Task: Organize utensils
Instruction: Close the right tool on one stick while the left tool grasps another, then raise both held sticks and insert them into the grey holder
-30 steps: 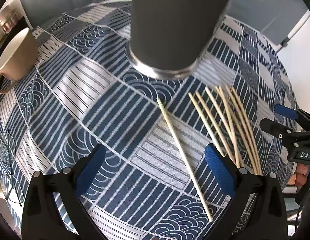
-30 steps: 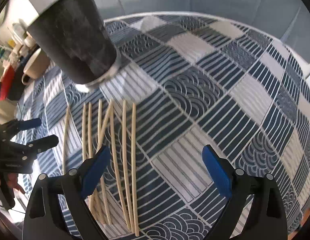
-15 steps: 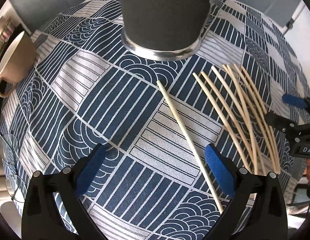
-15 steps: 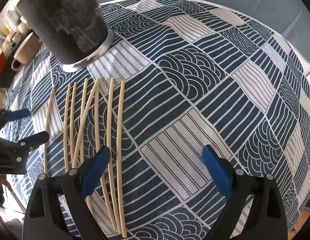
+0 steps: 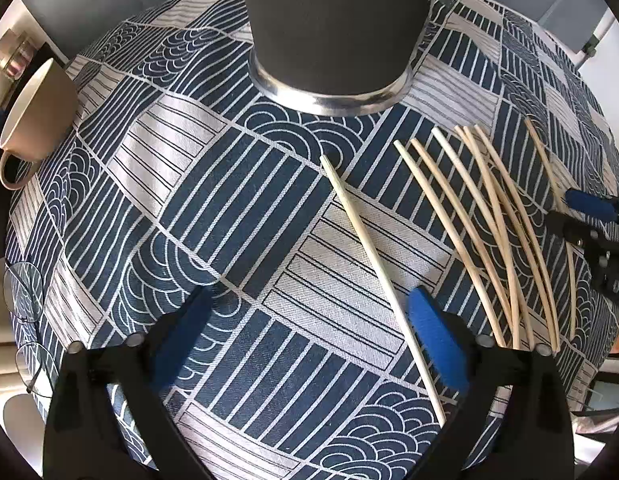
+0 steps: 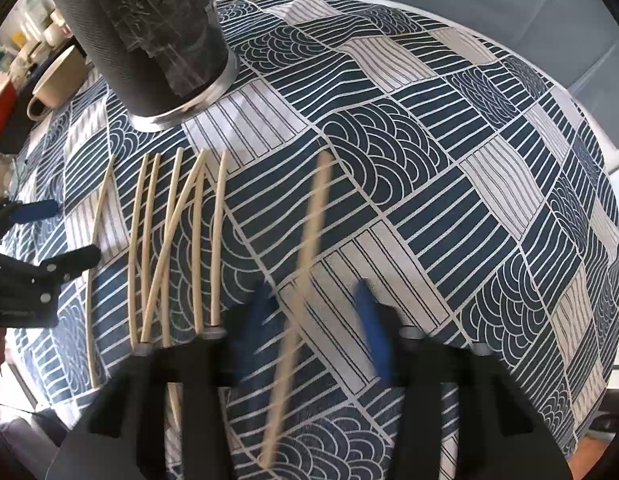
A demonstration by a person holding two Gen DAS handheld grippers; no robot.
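patterned cloth (image 5: 237, 208): beige mug (image 5: 33, 116), glasses (image 5: 25, 320) beside dark holder (image 5: 333, 20).

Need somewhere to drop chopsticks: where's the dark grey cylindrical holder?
Left wrist view: the dark grey cylindrical holder stands top centre, beyond the pale wooden chopsticks.

Left gripper (image 5: 307, 334) jaws closing around a lone chopstick (image 5: 373, 258) — dark holder (image 5: 333, 24) beyond

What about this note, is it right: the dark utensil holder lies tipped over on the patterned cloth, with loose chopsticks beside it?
No. The left wrist view shows the dark utensil holder standing upright on its metal base on the patterned cloth, not tipped over. The loose chopsticks do lie beside it.
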